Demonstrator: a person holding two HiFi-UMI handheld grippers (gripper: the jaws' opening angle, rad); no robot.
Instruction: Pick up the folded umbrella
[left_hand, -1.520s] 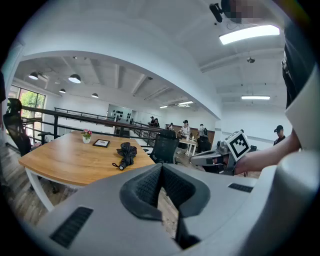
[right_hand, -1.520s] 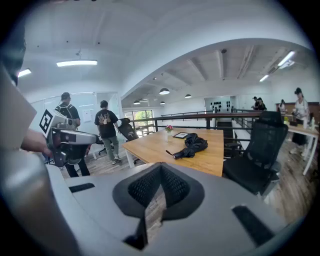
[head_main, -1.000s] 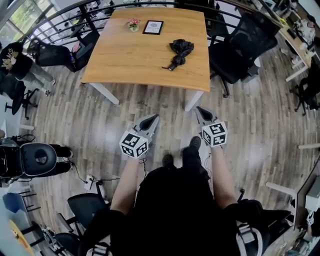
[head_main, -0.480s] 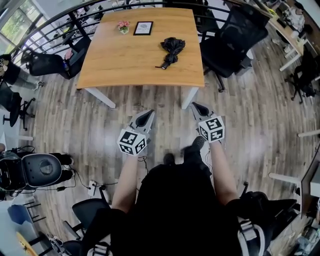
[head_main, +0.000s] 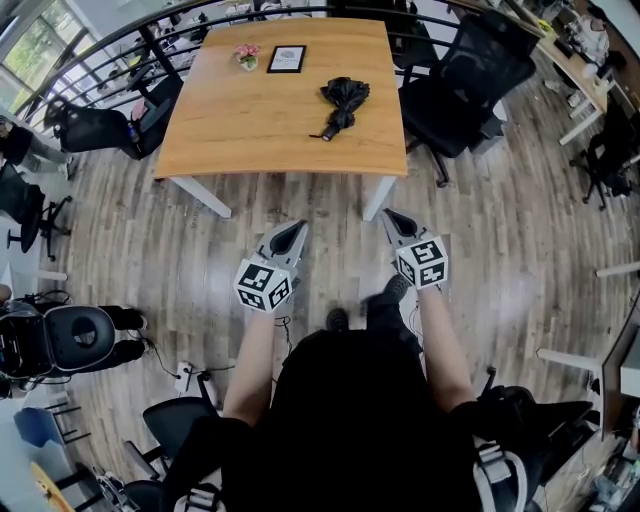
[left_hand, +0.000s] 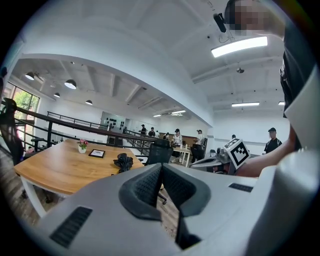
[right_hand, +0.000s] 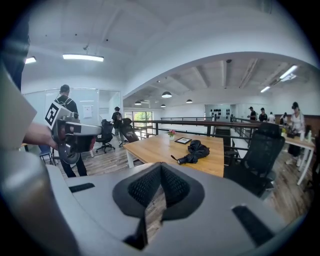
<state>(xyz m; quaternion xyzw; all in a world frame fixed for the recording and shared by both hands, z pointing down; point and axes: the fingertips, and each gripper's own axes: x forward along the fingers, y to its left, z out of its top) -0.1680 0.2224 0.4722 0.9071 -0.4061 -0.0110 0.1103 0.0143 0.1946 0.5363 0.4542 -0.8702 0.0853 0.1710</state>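
A wooden table (head_main: 270, 130) with white legs stands on a floor of wood planks (head_main: 200, 250). At its far edge, a small pot of pink flowers (head_main: 246, 53) stands just beside a dark picture frame (head_main: 287, 58). A black office chair (head_main: 470, 75) is at the table's right side and another dark chair (head_main: 100, 125) at its left. A black railing (right_hand: 200, 121) runs behind the table. Far behind it, several people (left_hand: 177, 137) stand near other desks, under long ceiling lights (left_hand: 239, 46).

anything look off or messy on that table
Only the folded umbrella: it lies slantwise near the right side of the wooden table, its black canopy bunched loosely rather than wrapped tight. The flower pot and picture frame sit tidy at the far edge; nothing spilled.
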